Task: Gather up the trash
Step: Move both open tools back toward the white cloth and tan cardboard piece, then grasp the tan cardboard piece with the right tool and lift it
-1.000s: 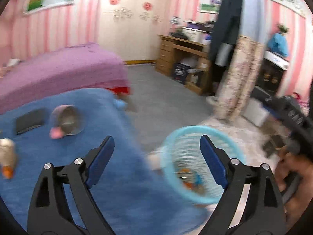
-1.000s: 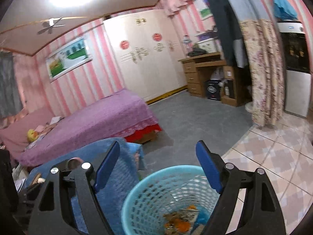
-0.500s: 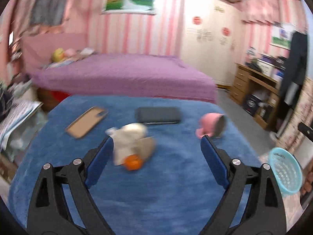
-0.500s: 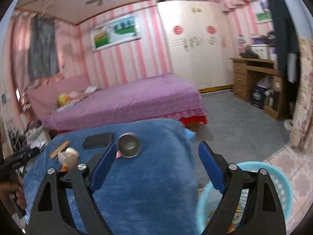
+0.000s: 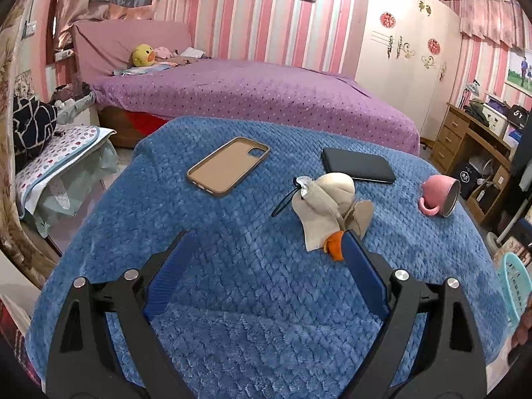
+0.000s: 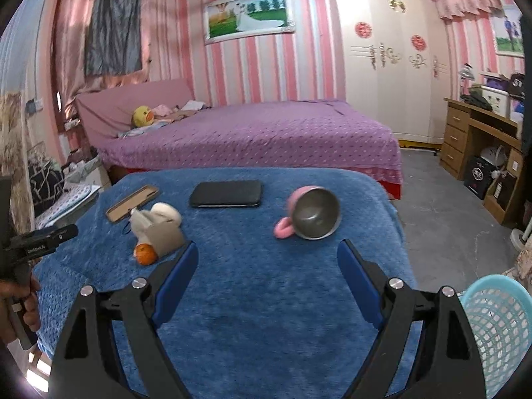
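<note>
A table under a blue blanket (image 5: 252, 299) holds a beige cloth toy (image 5: 327, 206) with an orange part (image 5: 334, 249), lying on its side. My left gripper (image 5: 266, 237) hovers open just in front of it, its right fingertip next to the orange part, with nothing between the pads. My right gripper (image 6: 267, 246) is open and empty above the blanket (image 6: 266, 299), a little short of a tipped pink cup (image 6: 312, 212); the toy (image 6: 156, 226) lies to its left. A light blue trash basket (image 6: 495, 329) stands on the floor at the lower right, also visible as the basket (image 5: 515, 286).
A tan phone case (image 5: 229, 166) and a black phone (image 5: 359, 169) lie further back on the blanket. The pink cup (image 5: 439, 196) rests near the table's right edge. A purple bed (image 6: 252, 133) stands behind, a wooden desk (image 6: 478, 133) to the right. A hand (image 6: 20, 302) holds the other gripper's handle.
Both views have swung left, from the basket beside the table onto the tabletop. The basket has slid to the right edge of each view. Both grippers have stayed open and empty.
</note>
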The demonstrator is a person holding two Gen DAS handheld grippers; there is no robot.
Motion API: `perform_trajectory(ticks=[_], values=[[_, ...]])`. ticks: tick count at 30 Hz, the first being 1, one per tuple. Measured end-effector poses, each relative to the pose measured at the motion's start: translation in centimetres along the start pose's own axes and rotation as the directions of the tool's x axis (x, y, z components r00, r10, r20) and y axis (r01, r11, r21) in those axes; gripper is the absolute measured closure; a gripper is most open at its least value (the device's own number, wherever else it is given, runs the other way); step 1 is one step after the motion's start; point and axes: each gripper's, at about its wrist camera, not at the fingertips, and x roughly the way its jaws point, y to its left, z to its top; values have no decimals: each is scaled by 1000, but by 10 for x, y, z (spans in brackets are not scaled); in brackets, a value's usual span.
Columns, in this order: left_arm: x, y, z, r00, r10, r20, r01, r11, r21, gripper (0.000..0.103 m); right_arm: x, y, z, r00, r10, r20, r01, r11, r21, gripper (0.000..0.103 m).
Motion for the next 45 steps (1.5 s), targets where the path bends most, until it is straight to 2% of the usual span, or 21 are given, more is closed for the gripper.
perform_trajectory(ticks=[9,20,29,37,42,45], values=[[-5,11,0,1000,-7,3,7,1000,-22,15,17,47,-4,998,60,-22,-61,996,-65,19],[-3,25,4,1000,-6,2,6,998,-56,15,25,70,1,990,141,-31,-143,987,-79,19],[-1,34,12,1000,-15,14,16,995,-94,15,45,94,17,981,185,-57,-192,971,-140,19],[11,54,14,1000,-2,-1,2,990,-138,15,77,121,24,969,234,-79,-245,949,-198,19],[21,63,13,1000,13,-24,-17,988,-155,15,104,135,18,967,228,-117,-249,945,-211,19],[24,63,14,999,16,-29,-20,988,-151,15,130,141,12,964,207,-168,-240,948,-211,19]])
